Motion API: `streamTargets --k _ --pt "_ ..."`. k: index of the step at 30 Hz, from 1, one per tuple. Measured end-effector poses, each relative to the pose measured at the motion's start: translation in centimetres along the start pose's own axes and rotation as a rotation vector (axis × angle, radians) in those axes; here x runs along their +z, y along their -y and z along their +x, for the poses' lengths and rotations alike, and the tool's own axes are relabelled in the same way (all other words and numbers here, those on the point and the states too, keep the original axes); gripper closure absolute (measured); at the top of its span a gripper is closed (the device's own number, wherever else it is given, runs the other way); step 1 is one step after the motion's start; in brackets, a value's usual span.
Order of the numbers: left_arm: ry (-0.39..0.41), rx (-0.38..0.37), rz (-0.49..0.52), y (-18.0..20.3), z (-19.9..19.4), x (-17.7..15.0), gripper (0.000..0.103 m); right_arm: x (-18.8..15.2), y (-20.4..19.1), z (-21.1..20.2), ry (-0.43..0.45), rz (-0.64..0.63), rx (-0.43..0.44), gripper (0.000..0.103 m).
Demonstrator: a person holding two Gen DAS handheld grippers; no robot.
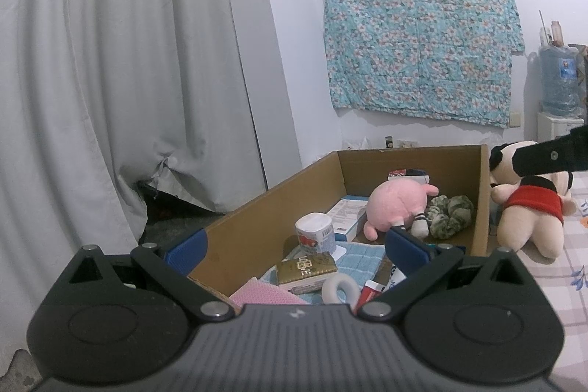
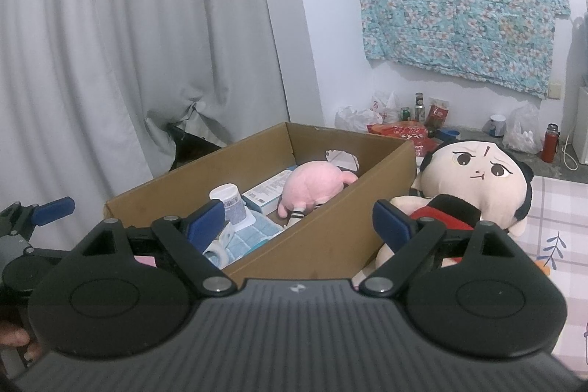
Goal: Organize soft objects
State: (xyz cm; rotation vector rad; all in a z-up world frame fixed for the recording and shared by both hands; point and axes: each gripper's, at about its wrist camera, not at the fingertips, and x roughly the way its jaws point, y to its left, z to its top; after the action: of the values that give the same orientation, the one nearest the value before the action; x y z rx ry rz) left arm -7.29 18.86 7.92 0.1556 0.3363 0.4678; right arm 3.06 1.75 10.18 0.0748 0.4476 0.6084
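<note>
The cream big-headed plush doll in a red top (image 2: 474, 179) lay outside the cardboard box's (image 2: 330, 237) right wall — light, squashy, best pinched at the torso; right gripper (image 2: 298, 221) and left gripper (image 1: 296, 250) both gaped empty.

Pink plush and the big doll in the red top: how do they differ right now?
The pink plush lies inside the cardboard box; the doll in the red top sits outside it, against the box's right wall. The pink plush looks much smaller than the doll. The pink plush is plain pink with striped feet; the doll is cream with black hair and a drawn face. Both are soft toys, and neither gripper holds either one.
</note>
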Motion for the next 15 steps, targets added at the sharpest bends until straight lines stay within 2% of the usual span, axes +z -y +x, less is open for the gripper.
streamTargets --k 15 --pt "0.002 0.001 0.0 0.04 0.1 -0.02 0.0 -0.18 0.06 0.2 0.001 0.002 -0.003 0.014"
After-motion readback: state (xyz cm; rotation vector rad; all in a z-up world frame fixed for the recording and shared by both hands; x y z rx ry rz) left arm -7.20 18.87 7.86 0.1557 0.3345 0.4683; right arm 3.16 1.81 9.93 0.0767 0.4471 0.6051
